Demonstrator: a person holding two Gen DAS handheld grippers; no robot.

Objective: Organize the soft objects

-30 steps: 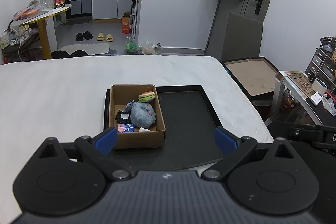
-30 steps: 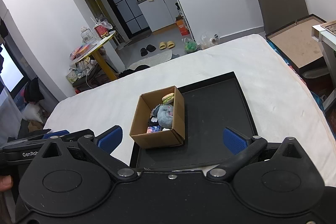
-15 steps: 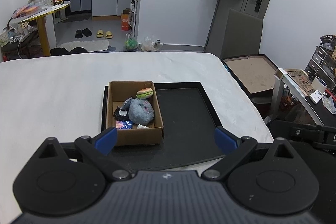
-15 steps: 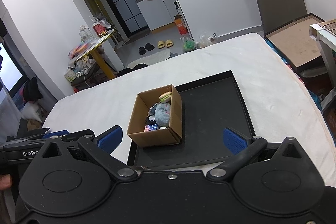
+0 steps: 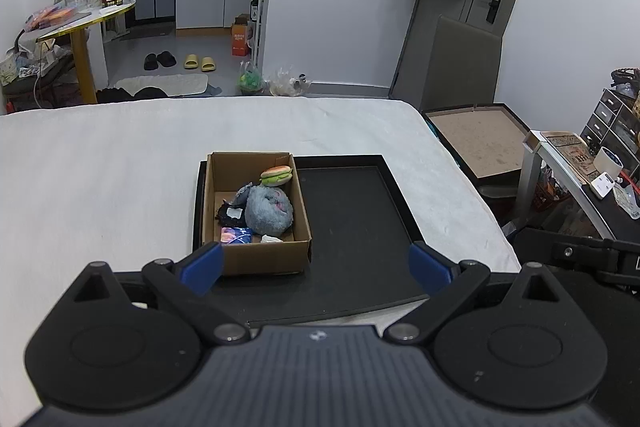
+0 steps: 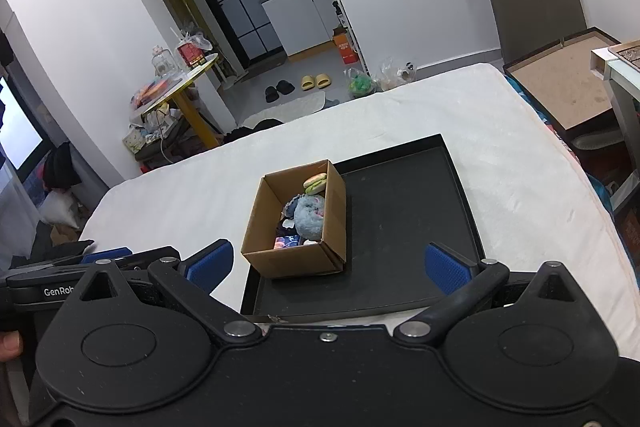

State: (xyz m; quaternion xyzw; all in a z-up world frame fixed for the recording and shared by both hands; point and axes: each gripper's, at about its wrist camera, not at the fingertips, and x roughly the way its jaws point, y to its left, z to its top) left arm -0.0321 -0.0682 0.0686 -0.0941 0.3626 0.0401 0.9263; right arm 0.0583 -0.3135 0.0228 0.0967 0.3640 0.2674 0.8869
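Both grippers gape wide, holding nothing, above the near edge of the tray.

The left gripper (image 5: 316,265) and right gripper (image 6: 328,263) hang short of the box (image 5: 256,259), which sits on the left of the black tray (image 5: 360,227) on the white bed (image 5: 100,167). Inside the box lie a burger toy (image 5: 276,175), a grey plush (image 5: 268,209) and smaller soft items.

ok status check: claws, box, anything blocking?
Left claw open, empty. Right claw open, empty. Cardboard box on black tray, burger toy and grey plush inside. Nothing between claws and box.
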